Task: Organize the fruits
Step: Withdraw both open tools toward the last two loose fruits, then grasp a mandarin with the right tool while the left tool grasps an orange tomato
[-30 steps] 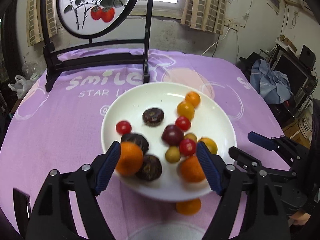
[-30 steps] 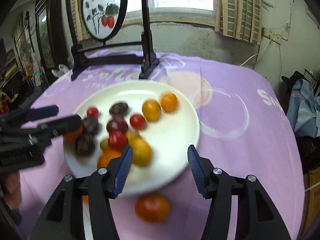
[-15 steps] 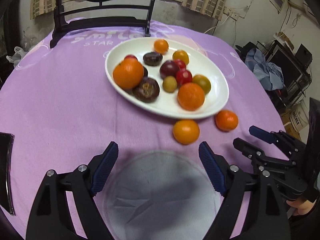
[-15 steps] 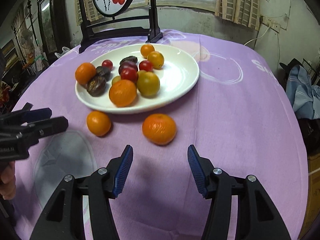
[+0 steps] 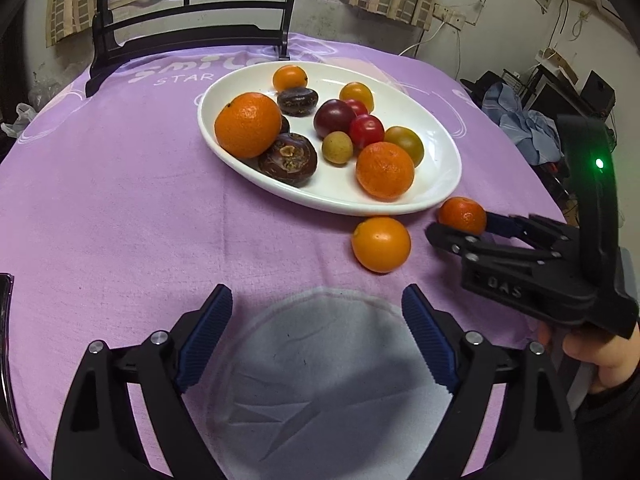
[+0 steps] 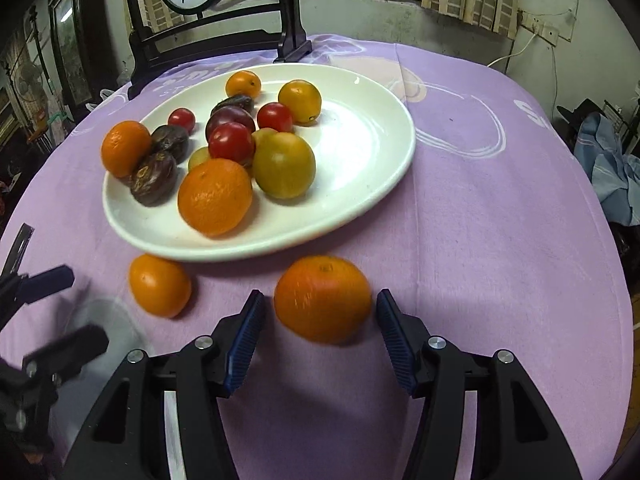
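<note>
A white plate (image 5: 436,196) (image 6: 360,200) on the purple cloth holds several fruits: oranges, red and yellow tomatoes, dark round fruits. Two oranges lie on the cloth in front of it. My right gripper (image 6: 320,336) is open with its fingers on either side of the right loose orange (image 6: 322,298) (image 5: 462,214), apart from it. The other loose orange (image 5: 380,244) (image 6: 160,284) lies to its left. My left gripper (image 5: 316,336) is open and empty above a clear glass plate (image 5: 320,380), short of the oranges.
A black-framed round screen (image 6: 212,0) stands at the back of the table. The glass plate also shows at the left of the right wrist view (image 6: 104,320). Clothes and clutter lie beyond the table's right edge (image 5: 516,120).
Both grippers pulled back from the plate, then came forward again. My right gripper has moved up around the right loose orange. Both stay open.
</note>
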Action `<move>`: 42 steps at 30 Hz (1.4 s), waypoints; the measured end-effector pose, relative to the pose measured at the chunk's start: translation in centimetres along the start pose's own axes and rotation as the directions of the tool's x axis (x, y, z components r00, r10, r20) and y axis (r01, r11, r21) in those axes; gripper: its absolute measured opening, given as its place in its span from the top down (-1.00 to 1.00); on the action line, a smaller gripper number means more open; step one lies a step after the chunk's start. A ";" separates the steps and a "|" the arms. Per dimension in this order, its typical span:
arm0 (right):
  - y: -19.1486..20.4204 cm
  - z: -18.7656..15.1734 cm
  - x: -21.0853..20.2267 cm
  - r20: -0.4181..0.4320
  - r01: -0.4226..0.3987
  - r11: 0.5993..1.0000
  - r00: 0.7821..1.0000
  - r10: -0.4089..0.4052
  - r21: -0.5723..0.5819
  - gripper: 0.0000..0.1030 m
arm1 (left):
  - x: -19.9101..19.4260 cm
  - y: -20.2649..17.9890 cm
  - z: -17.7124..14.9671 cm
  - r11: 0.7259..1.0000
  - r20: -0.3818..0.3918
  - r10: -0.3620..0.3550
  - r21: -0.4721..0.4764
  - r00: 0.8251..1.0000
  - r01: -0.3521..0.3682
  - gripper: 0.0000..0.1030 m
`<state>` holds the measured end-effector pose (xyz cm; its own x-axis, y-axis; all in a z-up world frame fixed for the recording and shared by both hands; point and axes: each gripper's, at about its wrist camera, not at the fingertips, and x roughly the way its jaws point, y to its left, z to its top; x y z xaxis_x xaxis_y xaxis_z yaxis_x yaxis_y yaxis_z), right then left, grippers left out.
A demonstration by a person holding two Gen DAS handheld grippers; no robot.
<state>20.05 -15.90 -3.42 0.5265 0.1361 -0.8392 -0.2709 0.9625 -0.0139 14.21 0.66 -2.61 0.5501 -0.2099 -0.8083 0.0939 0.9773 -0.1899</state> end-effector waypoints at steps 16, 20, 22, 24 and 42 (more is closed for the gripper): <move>0.4 -3.8 -4.2 0.024 -0.072 0.997 0.997 0.071 0.015 0.14 | 1.1 -0.1 -0.3 1.000 -0.027 0.012 0.003 1.000 -0.012 -0.65; 0.8 -6.0 -5.3 0.012 -0.120 0.993 0.993 0.120 0.010 0.14 | 1.2 -0.6 -0.5 1.000 -0.029 0.018 0.019 0.999 -0.017 -0.65; 1.0 -6.8 -5.6 0.014 -0.125 0.992 0.992 0.125 0.004 0.14 | 1.3 -0.9 -0.5 1.000 -0.036 0.018 0.020 0.999 -0.017 -0.65; 0.9 -7.3 -5.9 0.023 -0.139 0.990 0.990 0.139 0.003 0.14 | 1.5 -1.0 -0.5 1.000 -0.051 0.014 -0.001 0.999 -0.014 -0.65; -0.8 -8.5 -7.3 0.068 -0.173 0.985 0.983 0.172 0.018 0.12 | 4.6 -5.1 2.8 0.982 -0.036 0.190 0.027 0.981 -0.189 -0.22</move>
<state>9.58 -19.69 -1.91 0.5256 0.3151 -0.7903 -0.3438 0.9283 0.1415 18.60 -5.22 -3.77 0.5277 -0.0209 -0.8492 0.0102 0.9998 -0.0183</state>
